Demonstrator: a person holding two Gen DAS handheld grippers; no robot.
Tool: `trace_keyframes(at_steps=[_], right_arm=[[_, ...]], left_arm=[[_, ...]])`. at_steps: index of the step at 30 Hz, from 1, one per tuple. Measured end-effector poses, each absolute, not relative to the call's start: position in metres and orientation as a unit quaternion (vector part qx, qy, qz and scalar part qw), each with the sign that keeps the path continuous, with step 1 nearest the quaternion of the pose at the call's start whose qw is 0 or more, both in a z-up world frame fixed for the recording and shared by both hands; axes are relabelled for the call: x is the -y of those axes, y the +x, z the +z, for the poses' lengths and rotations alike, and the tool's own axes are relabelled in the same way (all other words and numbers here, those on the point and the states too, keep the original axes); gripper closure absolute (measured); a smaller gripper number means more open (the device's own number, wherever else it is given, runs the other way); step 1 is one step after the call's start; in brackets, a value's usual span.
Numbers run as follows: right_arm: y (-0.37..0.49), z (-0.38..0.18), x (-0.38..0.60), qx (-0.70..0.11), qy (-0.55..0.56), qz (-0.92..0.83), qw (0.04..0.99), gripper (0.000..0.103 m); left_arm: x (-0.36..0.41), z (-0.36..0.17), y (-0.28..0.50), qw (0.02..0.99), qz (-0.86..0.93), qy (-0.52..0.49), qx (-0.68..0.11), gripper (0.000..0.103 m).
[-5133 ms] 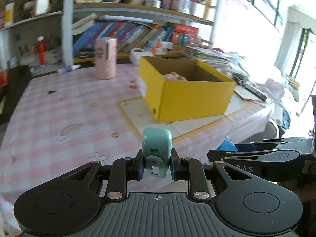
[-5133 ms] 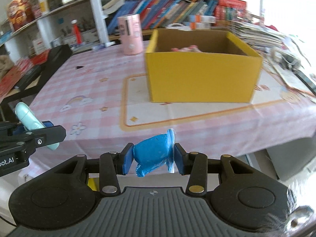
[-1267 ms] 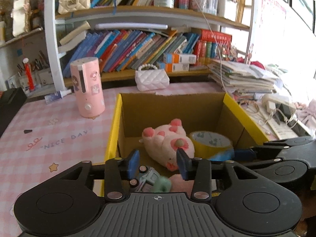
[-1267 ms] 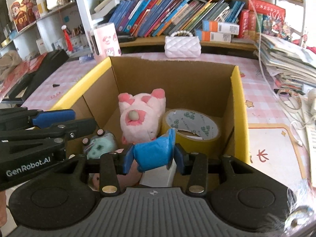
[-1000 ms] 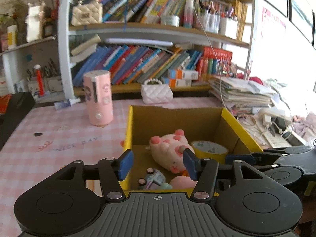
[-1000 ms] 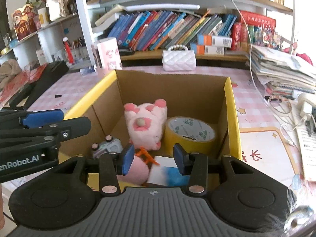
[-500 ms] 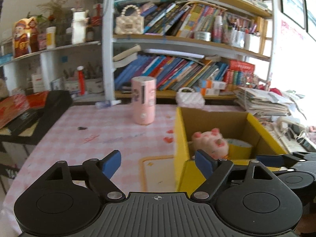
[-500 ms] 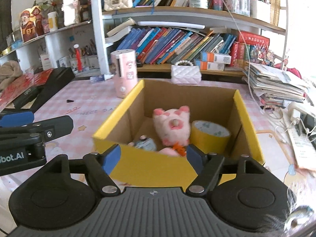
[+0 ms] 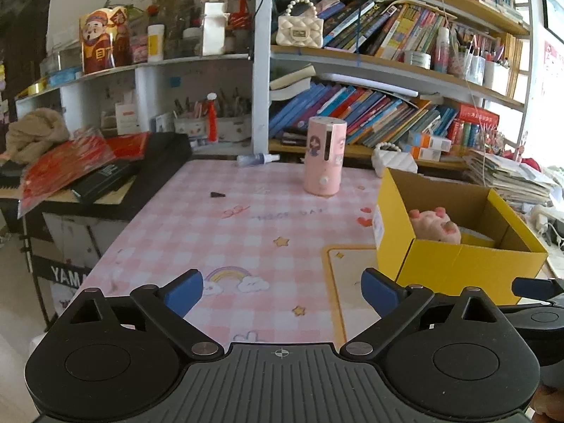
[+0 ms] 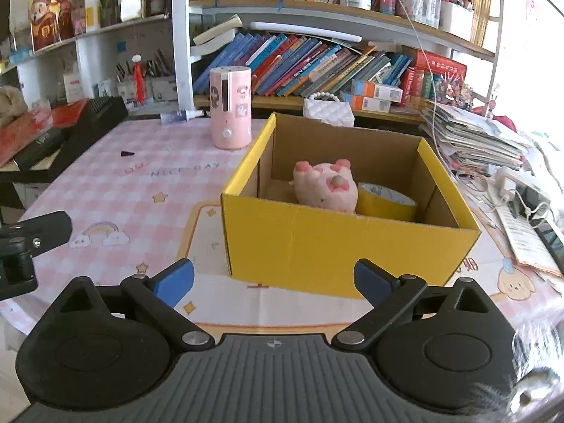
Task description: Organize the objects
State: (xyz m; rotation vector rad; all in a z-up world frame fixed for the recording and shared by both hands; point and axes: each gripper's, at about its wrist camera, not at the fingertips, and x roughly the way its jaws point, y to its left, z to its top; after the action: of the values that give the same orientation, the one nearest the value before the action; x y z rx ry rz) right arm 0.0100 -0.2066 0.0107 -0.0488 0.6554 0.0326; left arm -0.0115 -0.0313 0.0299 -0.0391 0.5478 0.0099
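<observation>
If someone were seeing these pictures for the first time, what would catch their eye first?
Most likely the bright yellow box on the pink checked tablecloth, with a pink plush pig and a roll of yellow tape showing inside. Behind it stands a pink cylinder, before crowded bookshelves.

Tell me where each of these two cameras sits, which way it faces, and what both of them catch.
Left wrist: on the left hand-held gripper, looking along its open, empty jaws over the pink checked tablecloth toward the shelves; the other gripper's tip shows at right.
Right wrist: on the right hand-held gripper, jaws open and empty, facing the yellow box; the left gripper's finger shows at left.
Shared: the box, pink plush pig, pink cylinder, bookshelves.
</observation>
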Motion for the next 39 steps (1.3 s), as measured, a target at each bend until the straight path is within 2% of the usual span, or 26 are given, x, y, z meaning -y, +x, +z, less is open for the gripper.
trace_keyframes(at_steps=[5,21,39], right_arm=[[-0.003,0.008,0.197,-0.321,-0.022,0.009,0.947,0.0],[-0.026,-0.003,0.182,-0.339,-0.029,-0.008,0.94,0.0],[-0.031,-0.004,0.187,-0.343,-0.032,-0.036,0.938,0.0]], left_arm=[[0.024,0.025,-0.024,0.96,0.004,-0.017,-0.278,0.003],[0.019,0.005,-0.038,0.946,0.009,-0.025,-0.324,0.003],[0.03,0.008,-0.044,0.944,0.025,0.004,-0.328,0.003]])
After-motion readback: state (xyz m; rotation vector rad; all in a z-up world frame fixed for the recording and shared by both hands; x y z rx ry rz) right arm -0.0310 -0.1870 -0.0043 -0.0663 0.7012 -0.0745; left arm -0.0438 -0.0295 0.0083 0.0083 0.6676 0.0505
